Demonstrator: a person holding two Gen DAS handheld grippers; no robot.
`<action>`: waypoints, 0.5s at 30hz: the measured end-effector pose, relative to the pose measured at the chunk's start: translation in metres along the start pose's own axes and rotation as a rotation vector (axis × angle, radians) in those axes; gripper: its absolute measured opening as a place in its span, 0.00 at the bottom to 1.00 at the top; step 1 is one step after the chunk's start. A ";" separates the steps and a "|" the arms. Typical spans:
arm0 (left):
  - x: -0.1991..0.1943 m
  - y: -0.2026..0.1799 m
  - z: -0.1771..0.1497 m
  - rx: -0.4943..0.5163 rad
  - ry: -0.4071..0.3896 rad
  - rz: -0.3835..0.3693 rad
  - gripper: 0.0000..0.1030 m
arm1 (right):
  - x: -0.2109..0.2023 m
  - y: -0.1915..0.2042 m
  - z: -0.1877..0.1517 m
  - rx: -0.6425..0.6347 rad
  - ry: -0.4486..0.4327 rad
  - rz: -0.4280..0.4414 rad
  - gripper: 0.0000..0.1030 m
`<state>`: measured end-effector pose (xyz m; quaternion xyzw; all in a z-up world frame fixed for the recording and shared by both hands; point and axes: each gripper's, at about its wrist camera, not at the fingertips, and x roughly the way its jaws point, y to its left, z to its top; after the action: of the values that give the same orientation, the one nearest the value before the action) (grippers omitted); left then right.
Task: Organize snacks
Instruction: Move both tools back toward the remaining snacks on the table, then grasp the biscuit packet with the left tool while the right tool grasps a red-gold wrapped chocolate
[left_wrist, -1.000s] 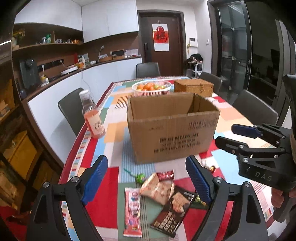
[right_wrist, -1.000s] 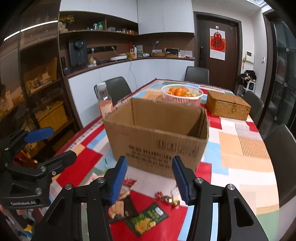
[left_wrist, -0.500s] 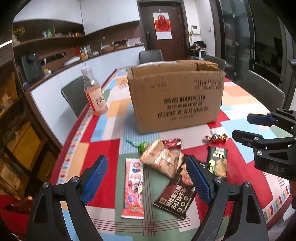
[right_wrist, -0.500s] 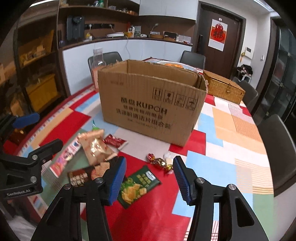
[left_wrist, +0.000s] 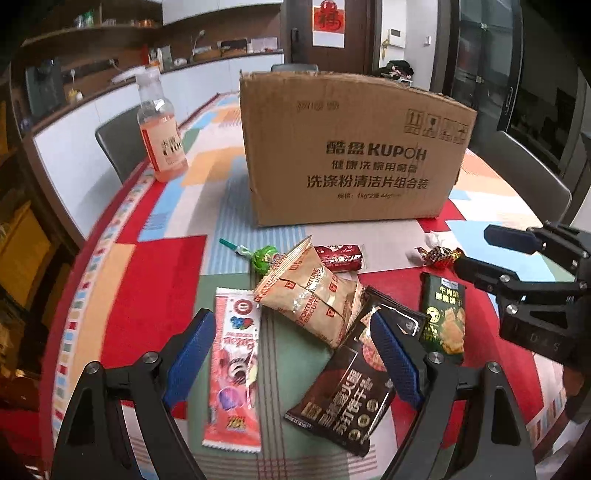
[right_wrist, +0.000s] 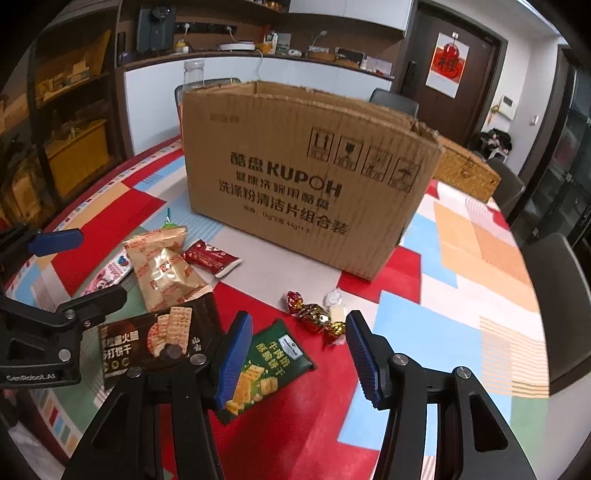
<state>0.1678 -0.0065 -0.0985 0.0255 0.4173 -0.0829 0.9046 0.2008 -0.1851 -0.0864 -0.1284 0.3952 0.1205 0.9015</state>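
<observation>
A cardboard box (left_wrist: 351, 147) stands open-topped on the table, also in the right wrist view (right_wrist: 306, 173). Snacks lie in front of it: a pink packet (left_wrist: 232, 369), a tan biscuit bag (left_wrist: 314, 295), a dark cracker packet (left_wrist: 351, 387), a green packet (right_wrist: 266, 369), a small red bar (left_wrist: 340, 256), a green lollipop (left_wrist: 258, 256) and wrapped candies (right_wrist: 314, 314). My left gripper (left_wrist: 291, 354) is open, low over the pink, tan and dark packets. My right gripper (right_wrist: 295, 354) is open above the green packet and the candies. Both hold nothing.
A bottle of pink drink (left_wrist: 162, 136) stands left of the box. A wicker case (right_wrist: 465, 170) lies behind the box on the right. Chairs (left_wrist: 524, 177) ring the table. The table edge (left_wrist: 70, 295) runs close on the left.
Both grippers have dropped lower and closer to the snacks. The box top and fruit basket behind it have gone out of sight. Both jaws stay open.
</observation>
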 end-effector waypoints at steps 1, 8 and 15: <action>0.004 0.001 0.001 -0.009 0.008 -0.010 0.81 | 0.004 -0.001 0.001 0.002 0.004 0.003 0.52; 0.030 0.002 0.002 -0.034 0.078 -0.081 0.76 | 0.027 -0.002 0.004 0.006 0.018 0.014 0.48; 0.046 -0.002 0.010 -0.038 0.092 -0.104 0.72 | 0.045 -0.012 0.003 0.035 0.050 0.035 0.41</action>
<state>0.2043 -0.0153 -0.1271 -0.0098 0.4609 -0.1205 0.8792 0.2362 -0.1900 -0.1165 -0.1084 0.4218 0.1262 0.8913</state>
